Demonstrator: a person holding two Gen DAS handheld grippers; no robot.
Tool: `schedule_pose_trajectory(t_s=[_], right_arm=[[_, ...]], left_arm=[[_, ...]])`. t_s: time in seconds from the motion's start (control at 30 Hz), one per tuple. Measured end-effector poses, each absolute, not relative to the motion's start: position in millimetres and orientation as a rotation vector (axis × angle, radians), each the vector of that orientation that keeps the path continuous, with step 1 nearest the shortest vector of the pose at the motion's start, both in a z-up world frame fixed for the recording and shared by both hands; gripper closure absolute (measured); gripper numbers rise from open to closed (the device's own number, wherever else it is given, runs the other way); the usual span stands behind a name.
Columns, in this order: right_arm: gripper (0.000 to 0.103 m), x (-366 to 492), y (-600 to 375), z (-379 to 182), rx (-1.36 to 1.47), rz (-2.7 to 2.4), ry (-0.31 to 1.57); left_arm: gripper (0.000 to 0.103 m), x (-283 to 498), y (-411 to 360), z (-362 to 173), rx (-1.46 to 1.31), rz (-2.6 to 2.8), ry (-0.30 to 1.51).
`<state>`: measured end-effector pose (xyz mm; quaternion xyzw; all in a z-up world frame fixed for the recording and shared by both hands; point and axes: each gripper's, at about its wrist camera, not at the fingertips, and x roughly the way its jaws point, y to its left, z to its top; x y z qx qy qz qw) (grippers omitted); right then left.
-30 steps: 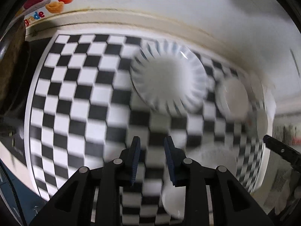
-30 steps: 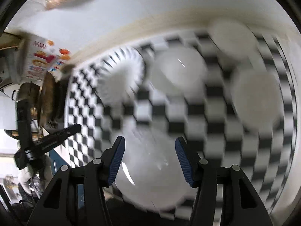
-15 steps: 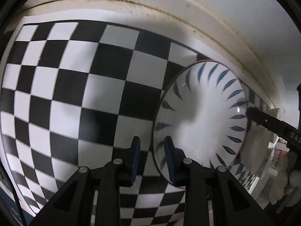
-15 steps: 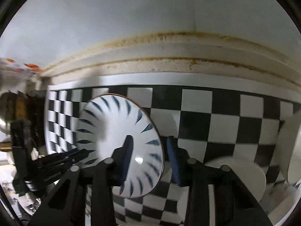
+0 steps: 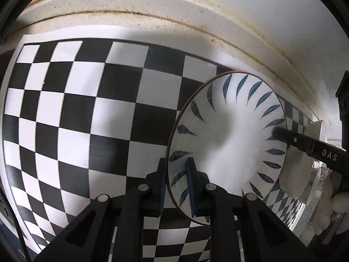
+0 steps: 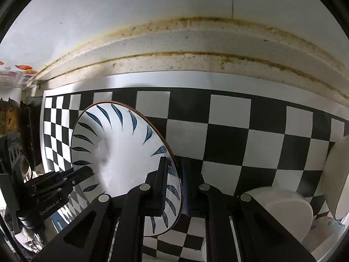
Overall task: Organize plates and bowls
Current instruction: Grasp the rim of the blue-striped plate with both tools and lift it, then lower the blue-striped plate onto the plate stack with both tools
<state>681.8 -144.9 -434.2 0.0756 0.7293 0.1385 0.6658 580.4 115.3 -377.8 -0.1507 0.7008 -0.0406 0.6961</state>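
A white plate with blue leaf strokes (image 5: 231, 144) lies on the checkered mat near the back wall; it also shows in the right wrist view (image 6: 122, 152). My left gripper (image 5: 176, 187) is shut on the plate's left rim, one finger above and one below. My right gripper (image 6: 174, 187) is shut on the opposite rim. Each gripper shows in the other's view, the right one (image 5: 309, 146) at the plate's far edge, the left one (image 6: 59, 181) likewise. A plain white plate (image 6: 288, 209) and a white bowl (image 6: 337, 179) sit to the right.
The black-and-white checkered mat (image 5: 87, 113) covers the counter up to a stained beige backsplash ledge (image 6: 196, 63). A dark pot or pan (image 6: 13, 126) stands at the far left. A white dish (image 5: 305, 163) sits just beyond the patterned plate.
Both grippers have come in from above the mat to the patterned plate and closed on its opposite rims. The right gripper, wide open a second ago, is now shut.
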Motion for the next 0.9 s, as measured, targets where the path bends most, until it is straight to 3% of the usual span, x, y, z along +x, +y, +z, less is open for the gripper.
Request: schedule_pose_trajectory(t_s=[0.43, 0.9], right_arm=[[0.09, 648, -151, -367, 0.185, 0.356, 1.579], [0.091, 542, -194, -297, 0.247, 0.381, 1.496]], left_arm=[[0.088, 568, 105, -317, -0.249, -0.125, 1.482], [0.088, 488, 75, -262, -0.171, -0.196, 1.424]])
